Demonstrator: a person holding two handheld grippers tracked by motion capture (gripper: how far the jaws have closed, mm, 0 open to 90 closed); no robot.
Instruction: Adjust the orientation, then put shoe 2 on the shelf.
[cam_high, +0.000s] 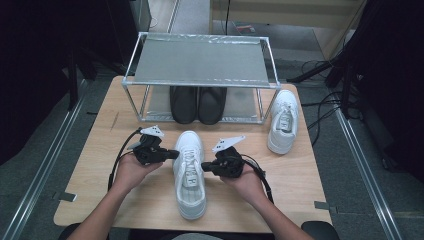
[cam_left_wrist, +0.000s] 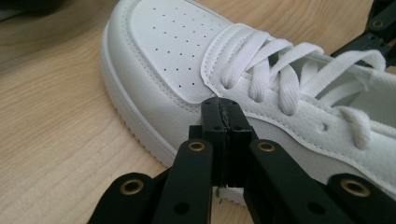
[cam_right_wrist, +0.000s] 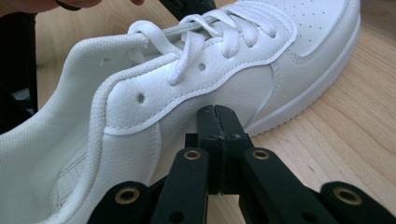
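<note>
White perforated leather sneaker (cam_high: 190, 172) on woodgrain tabletop (cam_high: 100, 150), left gripper (cam_high: 172, 154) and right gripper (cam_high: 205, 166) flanking its sides, jaws fully closed, empty.

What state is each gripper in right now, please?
Left gripper: closed, empty, against the white sneaker.
Right gripper: closed, empty, at the sneaker's other side.

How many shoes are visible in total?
4: one white sneaker lies between the grippers, another white sneaker stands right of the metal rack, and two black shoes are on its lower shelf.
</note>
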